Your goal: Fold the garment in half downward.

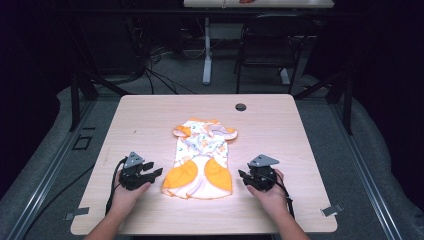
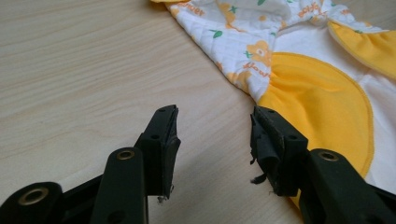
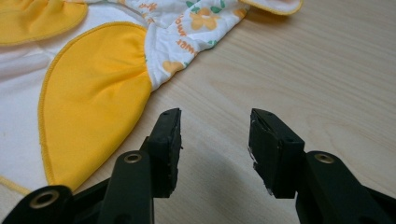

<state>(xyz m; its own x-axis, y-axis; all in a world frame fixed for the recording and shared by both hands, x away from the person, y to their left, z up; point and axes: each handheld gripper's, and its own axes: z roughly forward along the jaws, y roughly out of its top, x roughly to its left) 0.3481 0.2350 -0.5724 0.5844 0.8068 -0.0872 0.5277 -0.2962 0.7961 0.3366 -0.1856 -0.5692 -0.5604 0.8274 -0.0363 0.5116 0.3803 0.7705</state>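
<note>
Two open grippers [image 1: 150, 172] [image 1: 246, 176], one garment [image 1: 202, 157]

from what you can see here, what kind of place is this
Probably a lab or recording room, not a home: a bare wooden table on grey carpet, loose cables on the floor behind, and an office chair at another desk.

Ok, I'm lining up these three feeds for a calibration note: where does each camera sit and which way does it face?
High view: above the person's side, facing forward and down on the table; both hands show, with left gripper and right gripper.
Left gripper view: rides the left gripper, facing the garment; open jaws show.
Right gripper view: rides the right gripper, facing the garment's other side; open jaws show.
Shared: the garment's yellow panels.
</note>
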